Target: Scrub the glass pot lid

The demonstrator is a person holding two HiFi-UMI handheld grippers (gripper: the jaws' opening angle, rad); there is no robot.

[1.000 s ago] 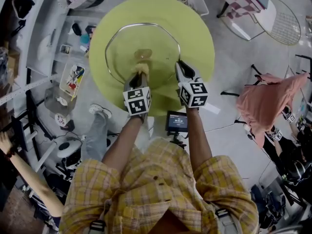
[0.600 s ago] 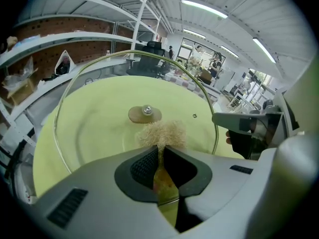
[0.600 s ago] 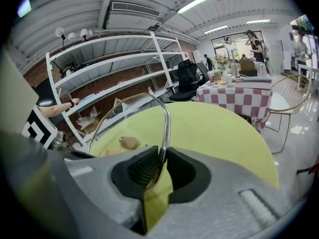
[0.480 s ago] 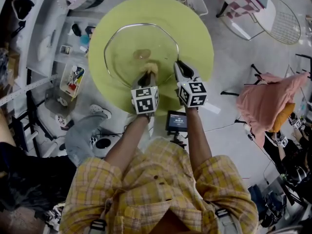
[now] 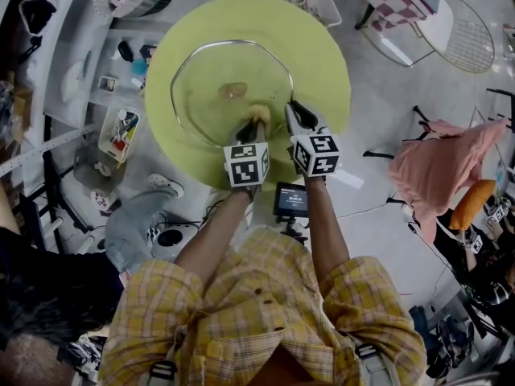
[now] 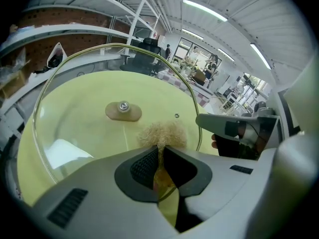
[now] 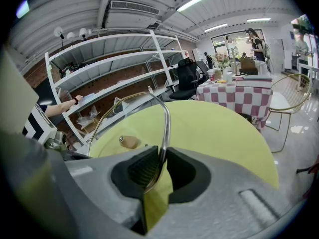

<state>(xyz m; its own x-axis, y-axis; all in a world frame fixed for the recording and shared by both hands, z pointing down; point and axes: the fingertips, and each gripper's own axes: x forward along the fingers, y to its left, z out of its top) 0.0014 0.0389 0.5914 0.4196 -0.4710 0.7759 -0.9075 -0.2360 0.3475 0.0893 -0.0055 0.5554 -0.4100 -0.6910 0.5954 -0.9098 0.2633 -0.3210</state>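
Glass pot lid (image 5: 201, 95) sits over the middle of the round yellow-green counter (image 5: 322, 63), knob (image 5: 233, 92) at its centre; lid looks tilted, and whether its far edge touches the counter cannot be told; right tongs (image 5: 294, 112) clamped on the lid's metal rim at the near right side, rim running straight up between the dark pads in the right gripper view; left tongs (image 5: 254, 124) closed on a tan fibrous scrubber (image 5: 257, 112), its frayed tuft sticking out past the tips; scrubber presses against the glass on the near side of the knob, close to it but apart; both tongs side by side, near each other, marker cubes toward the person; forearms reach out from a yellow plaid shirt (image 5: 265, 312); white shelving (image 7: 109, 68) beyond the counter on the left; checkered tablecloth (image 7: 239, 96) well behind it; pink cloth (image 5: 438, 167) off to the right on the floor side.
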